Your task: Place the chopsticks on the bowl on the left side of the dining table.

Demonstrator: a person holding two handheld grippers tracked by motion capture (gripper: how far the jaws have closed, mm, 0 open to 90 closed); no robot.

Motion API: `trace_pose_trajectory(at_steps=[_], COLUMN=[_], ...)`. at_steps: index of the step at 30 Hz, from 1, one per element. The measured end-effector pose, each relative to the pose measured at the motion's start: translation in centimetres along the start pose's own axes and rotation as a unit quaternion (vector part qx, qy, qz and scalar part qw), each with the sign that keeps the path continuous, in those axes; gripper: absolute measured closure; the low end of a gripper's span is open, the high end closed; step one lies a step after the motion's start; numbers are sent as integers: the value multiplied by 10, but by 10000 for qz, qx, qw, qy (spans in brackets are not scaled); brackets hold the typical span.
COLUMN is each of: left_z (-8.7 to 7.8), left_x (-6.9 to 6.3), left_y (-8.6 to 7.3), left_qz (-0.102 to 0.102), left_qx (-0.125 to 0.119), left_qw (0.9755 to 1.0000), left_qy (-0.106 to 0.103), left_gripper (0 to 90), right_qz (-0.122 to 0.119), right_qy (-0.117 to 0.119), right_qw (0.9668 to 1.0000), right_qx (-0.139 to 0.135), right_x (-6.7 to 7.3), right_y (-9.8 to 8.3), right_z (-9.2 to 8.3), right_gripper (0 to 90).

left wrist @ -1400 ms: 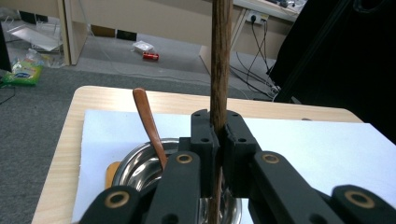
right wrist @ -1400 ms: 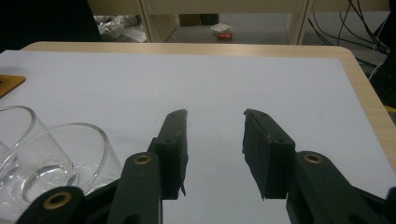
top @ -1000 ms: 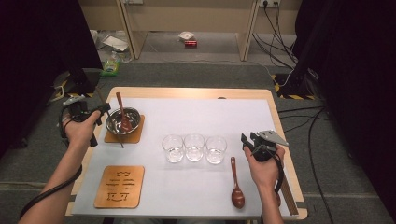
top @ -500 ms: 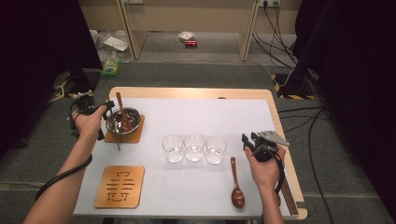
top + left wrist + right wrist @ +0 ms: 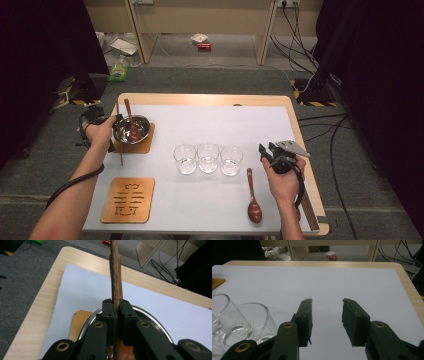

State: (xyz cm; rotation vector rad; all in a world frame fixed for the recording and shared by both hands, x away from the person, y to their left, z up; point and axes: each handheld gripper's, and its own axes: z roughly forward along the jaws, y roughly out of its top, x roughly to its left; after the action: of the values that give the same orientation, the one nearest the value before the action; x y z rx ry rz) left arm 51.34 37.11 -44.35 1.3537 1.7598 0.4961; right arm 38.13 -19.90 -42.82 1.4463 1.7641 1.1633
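Observation:
My left gripper [image 5: 116,305] is shut on a thin wooden stick [image 5: 115,272] that runs straight up between its jaws. In the high view that gripper [image 5: 114,134] sits at the table's left edge, against a metal bowl [image 5: 140,125] on a wooden coaster [image 5: 145,146]. A dark wooden spoon [image 5: 131,125] rests in the bowl, and its handle [image 5: 120,287] stands just behind the stick. My right gripper [image 5: 267,150] [image 5: 327,320] hovers open right of three glasses [image 5: 208,156], with nothing between its jaws.
A second wooden spoon [image 5: 253,200] lies on the white mat [image 5: 210,125] in front of the right hand. A carved wooden coaster [image 5: 128,199] lies at the front left. The nearest glass [image 5: 242,322] stands left of the right jaws.
The left hand has come in from the left and lower, bringing the stick up against the bowl. The right hand has stayed in place.

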Motion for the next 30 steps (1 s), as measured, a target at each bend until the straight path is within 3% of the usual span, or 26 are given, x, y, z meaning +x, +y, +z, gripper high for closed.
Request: trace_pose_trajectory(at_steps=[8,20,30], left_z=[3,13,15], left_x=[-1,-3,-6], left_y=[-1,-10,-10], left_qz=[-4,68,-13], left_qx=[43,291,387], left_qw=[9999,9990,9984], left_qy=[117,323,414], left_gripper=[836,833,831], right_qz=[19,17,18], right_qy=[39,27,55], right_qw=[10000,10000,10000], right_qx=[-5,-10,8], right_x=[1,-1,0], right_y=[0,0,0], right_z=[1,-1,0], right_gripper=[604,604,602])
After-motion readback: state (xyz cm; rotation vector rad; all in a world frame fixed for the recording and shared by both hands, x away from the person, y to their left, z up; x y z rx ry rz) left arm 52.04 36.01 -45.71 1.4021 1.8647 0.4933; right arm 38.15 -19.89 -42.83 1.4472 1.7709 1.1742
